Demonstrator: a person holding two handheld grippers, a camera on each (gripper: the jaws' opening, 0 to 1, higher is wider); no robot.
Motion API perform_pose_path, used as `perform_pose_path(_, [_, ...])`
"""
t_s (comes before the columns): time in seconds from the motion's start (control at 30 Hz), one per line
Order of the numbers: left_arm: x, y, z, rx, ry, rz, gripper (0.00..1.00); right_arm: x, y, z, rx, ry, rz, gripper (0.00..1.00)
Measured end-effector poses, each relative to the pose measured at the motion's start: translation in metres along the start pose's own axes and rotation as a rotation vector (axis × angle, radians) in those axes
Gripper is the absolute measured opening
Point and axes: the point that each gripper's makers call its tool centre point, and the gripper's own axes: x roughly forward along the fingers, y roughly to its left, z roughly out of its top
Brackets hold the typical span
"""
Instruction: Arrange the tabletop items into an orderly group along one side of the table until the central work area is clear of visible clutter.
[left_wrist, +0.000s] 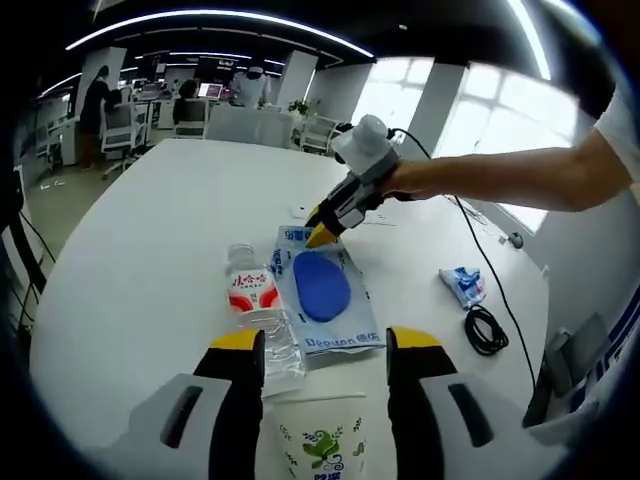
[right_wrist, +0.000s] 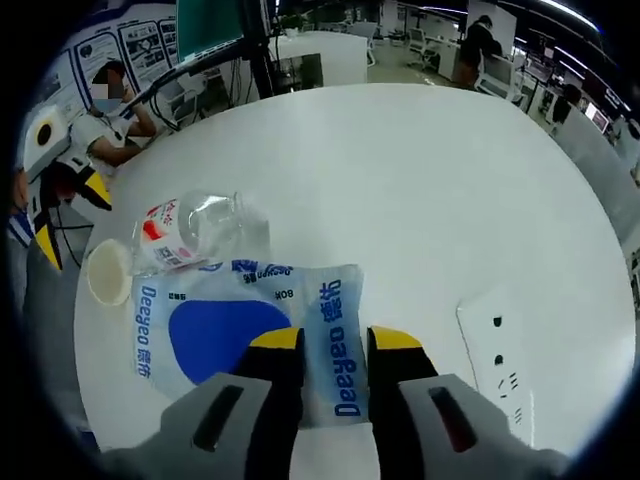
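Two tools work one item: the right tool is clenched on the near edge of the wipes pack, which lies mid-counter beside the water bottle and paper cup. Left tool hangs released above the cup. Judged step: dragging the pack aside. The white counter offers open room; a power strip sits right.

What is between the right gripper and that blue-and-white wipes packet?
Nothing visible. The right gripper is already at the edge of the flat blue-and-white wipes packet. The clear plastic bottle lies beyond the packet, not in between.
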Motion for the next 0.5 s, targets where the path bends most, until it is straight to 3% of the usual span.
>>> perform_pose_path(0.37, [0.0034, -0.0039, -0.0015, 0.001, 0.007, -0.007, 0.47, -0.0026, -0.0016, -0.0024, -0.061, 0.012, 0.017, 0.0])
perform_pose_path(0.5, [0.0041, -0.005, -0.0006, 0.006, 0.007, -0.008, 0.46, -0.0054, 0.0006, -0.0038, -0.078, 0.016, 0.027, 0.0])
